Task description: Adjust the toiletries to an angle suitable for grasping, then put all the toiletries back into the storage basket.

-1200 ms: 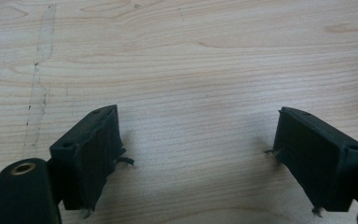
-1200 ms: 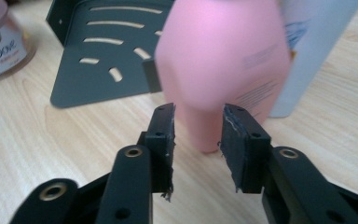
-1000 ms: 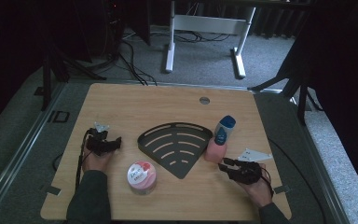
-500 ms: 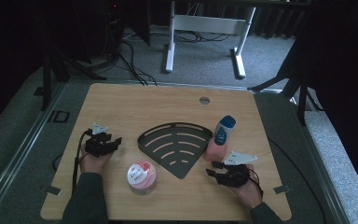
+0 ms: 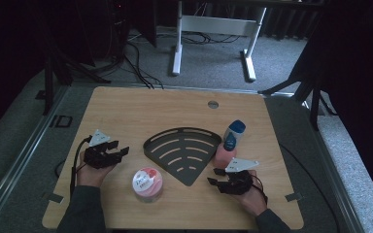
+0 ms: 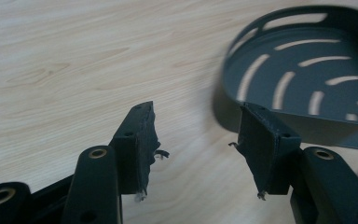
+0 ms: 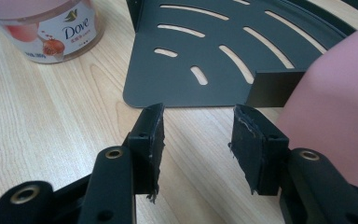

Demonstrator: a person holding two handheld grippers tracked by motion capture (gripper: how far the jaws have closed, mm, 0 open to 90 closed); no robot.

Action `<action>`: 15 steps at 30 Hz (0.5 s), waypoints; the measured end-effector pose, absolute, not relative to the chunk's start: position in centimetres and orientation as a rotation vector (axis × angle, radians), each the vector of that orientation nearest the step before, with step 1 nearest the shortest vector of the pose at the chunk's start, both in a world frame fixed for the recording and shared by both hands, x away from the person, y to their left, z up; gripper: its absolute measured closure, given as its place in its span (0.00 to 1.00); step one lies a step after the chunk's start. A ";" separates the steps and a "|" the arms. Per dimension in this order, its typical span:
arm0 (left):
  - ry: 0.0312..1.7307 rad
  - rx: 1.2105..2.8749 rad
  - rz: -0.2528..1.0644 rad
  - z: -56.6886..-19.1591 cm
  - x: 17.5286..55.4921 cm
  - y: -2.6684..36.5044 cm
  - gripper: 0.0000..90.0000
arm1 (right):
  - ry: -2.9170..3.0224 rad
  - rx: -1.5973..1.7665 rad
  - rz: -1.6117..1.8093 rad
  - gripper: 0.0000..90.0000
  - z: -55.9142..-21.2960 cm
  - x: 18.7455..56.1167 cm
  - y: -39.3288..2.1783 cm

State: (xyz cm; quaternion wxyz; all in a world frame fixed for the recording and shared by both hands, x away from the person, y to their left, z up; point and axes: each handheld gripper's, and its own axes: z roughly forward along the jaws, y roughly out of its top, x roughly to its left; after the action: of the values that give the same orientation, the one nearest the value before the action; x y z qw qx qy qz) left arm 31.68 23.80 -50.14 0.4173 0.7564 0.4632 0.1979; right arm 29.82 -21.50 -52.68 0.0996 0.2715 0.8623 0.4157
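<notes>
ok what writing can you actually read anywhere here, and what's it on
"Dove": on the label of the pink jar, right gripper view.
Smaller print beneath "Dove" on that label: too small to read.
Label of the blue-capped pink bottle, high view: too blurred to read.
Slotted dark tray: no writing.

Wooden table [image 5: 141,111]: rack [image 5: 182,153], jar [image 5: 147,183], bottle [image 5: 228,145].

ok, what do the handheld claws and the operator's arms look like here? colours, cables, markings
Both are black two-jaw units. The left claw and right claw each carry a grey three-cornered plate on top. A black cable loops from the left one over the table. Up close, the jaws have brass-coloured rivets and frayed black pads. Both of the person's sleeves are dark grey.
</notes>
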 end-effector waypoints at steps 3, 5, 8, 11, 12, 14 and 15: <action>1.129 1.906 0.518 -49.8 31.0 23.7 0.49 | 2.557 0.795 1.226 0.59 -52.8 29.9 -21.3; 1.118 1.903 0.513 -49.6 30.8 23.8 0.48 | 2.558 0.792 1.224 0.59 -52.8 29.9 -21.2; 1.098 1.917 0.509 -49.5 30.4 23.8 0.48 | 2.560 0.784 1.224 0.59 -52.7 29.9 -21.0; 1.074 1.925 0.511 -49.3 29.6 23.8 0.46 | 2.558 0.783 1.228 0.59 -52.7 29.9 -20.9; 1.071 1.928 0.507 -49.3 29.5 23.8 0.46 | 2.557 0.783 1.226 0.59 -52.7 30.0 -20.9; 1.062 1.931 0.500 -49.3 29.2 23.8 0.46 | 2.555 0.784 1.221 0.58 -52.8 30.0 -20.9; 1.062 1.931 0.500 -49.3 29.2 23.8 0.46 | 2.556 0.786 1.217 0.58 -52.8 29.9 -20.9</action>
State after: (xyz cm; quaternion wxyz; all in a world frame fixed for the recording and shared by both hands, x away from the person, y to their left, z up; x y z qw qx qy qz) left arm 29.25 23.77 -49.29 0.4267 0.7728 0.4252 0.2000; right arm 29.95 -20.88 -52.77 0.1016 0.2661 0.8655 0.4120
